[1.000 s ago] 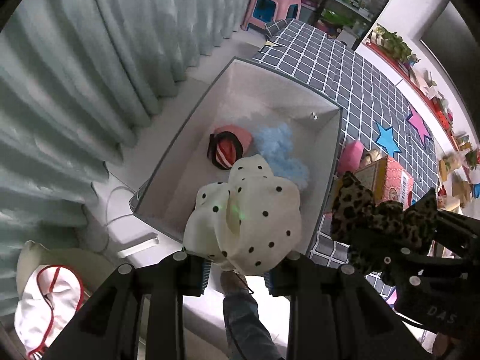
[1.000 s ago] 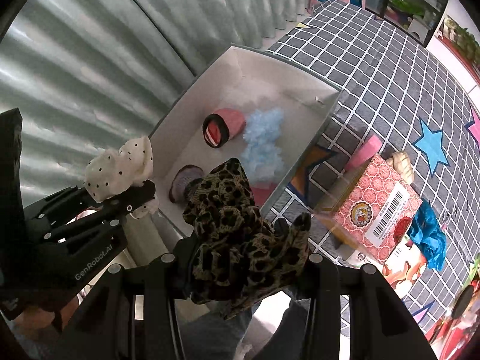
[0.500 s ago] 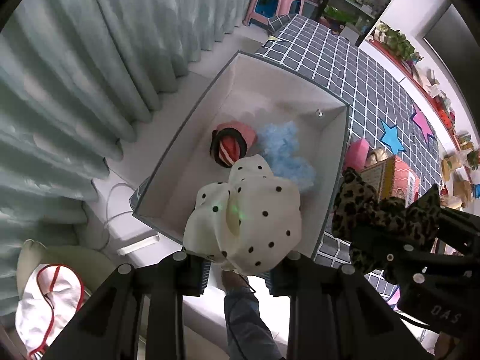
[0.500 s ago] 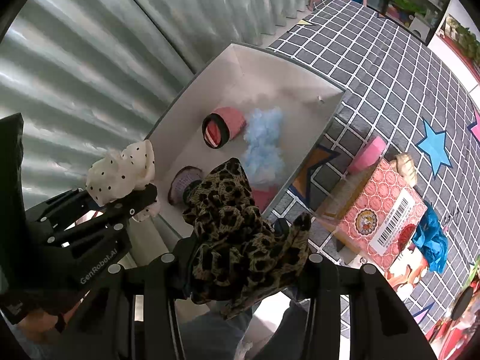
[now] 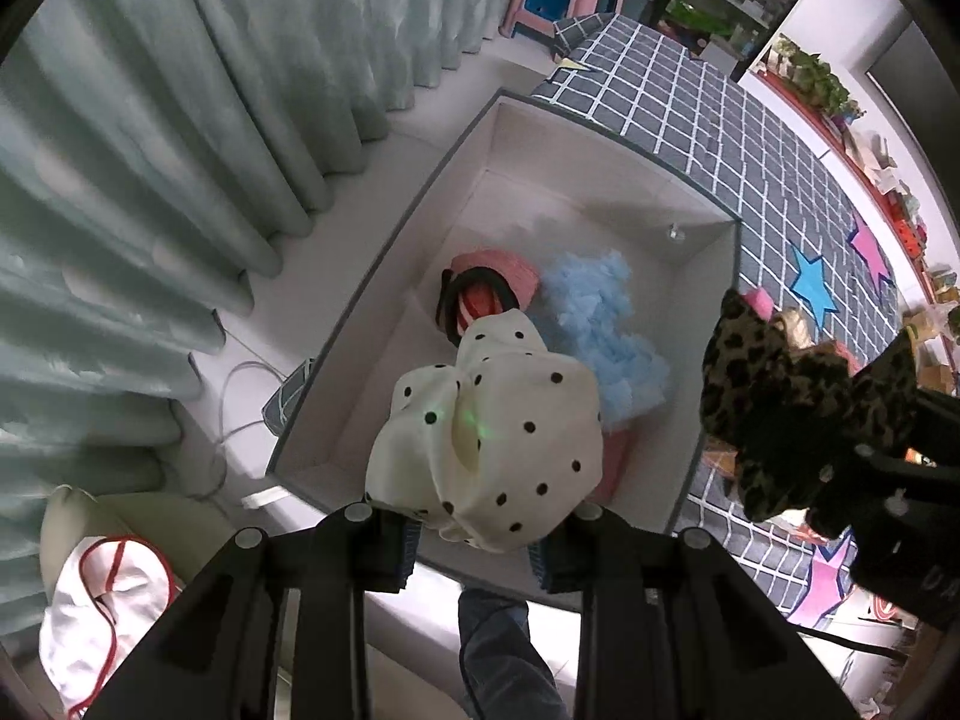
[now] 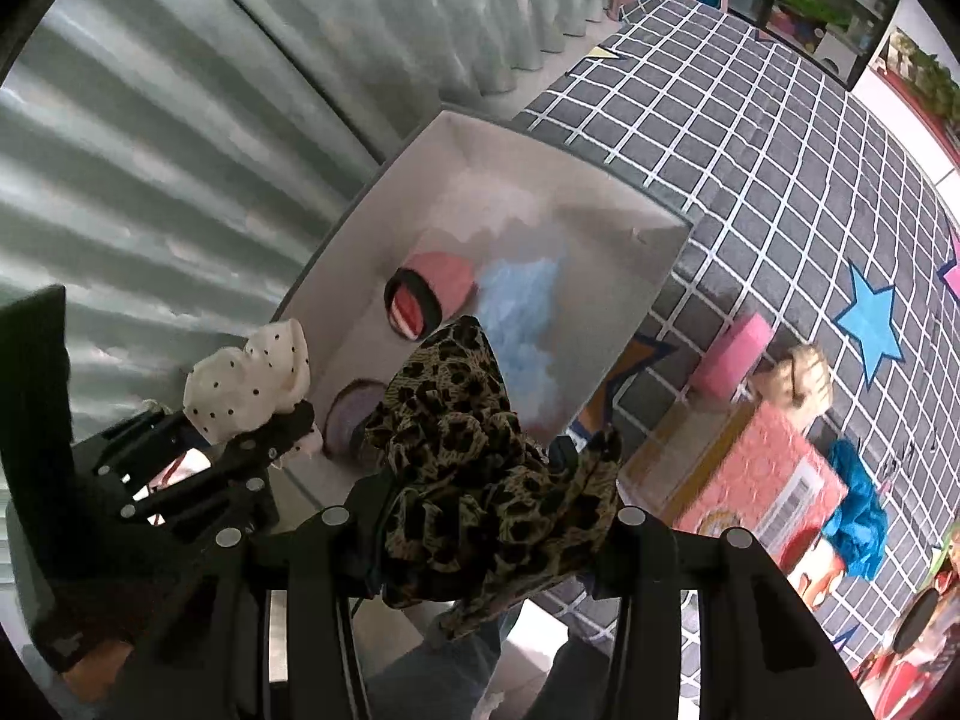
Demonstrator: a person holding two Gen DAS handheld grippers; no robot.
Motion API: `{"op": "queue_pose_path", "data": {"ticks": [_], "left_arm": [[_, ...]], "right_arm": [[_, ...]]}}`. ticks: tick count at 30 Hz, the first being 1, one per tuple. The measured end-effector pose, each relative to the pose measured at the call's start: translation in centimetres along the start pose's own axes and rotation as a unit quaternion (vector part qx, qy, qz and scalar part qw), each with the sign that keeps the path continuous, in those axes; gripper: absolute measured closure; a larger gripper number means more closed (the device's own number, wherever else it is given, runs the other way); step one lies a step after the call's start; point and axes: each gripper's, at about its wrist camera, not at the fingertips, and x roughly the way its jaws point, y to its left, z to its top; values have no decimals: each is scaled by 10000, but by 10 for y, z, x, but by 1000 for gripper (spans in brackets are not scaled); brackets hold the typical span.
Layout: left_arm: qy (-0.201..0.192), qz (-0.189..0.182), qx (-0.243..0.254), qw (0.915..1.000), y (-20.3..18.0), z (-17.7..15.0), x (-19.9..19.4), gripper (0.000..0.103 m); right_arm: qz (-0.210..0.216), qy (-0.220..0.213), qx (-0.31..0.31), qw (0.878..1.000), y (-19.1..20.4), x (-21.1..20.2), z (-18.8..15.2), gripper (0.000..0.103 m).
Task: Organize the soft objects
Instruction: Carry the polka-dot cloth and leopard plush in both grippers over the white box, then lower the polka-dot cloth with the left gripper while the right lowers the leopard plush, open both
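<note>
My left gripper (image 5: 474, 531) is clamped on the polka-dot cloth (image 5: 492, 432) above the white box (image 5: 606, 192); my right gripper (image 6: 480, 519) grips the leopard scrunchie (image 6: 480, 468), apparently over the box's near edge. I should bring each fully inside the walls, beside the blue fluff (image 5: 606, 324), then release.

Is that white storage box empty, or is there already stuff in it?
Not empty. The white box already holds a fluffy blue piece, a rolled pink item and something purplish.
</note>
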Motion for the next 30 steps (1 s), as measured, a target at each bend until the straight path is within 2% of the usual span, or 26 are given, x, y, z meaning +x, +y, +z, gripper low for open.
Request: {"op": "queue_pose_path", "data": {"ticks": [22, 30], "left_arm": [[355, 105, -35, 9993, -11, 24, 34, 70], [379, 128, -108, 9991, -10, 30, 40, 68]], "right_arm": [[-217, 153, -15, 9996, -13, 30, 45, 57], [-160, 109, 116, 9997, -18, 36, 66, 57]]}}
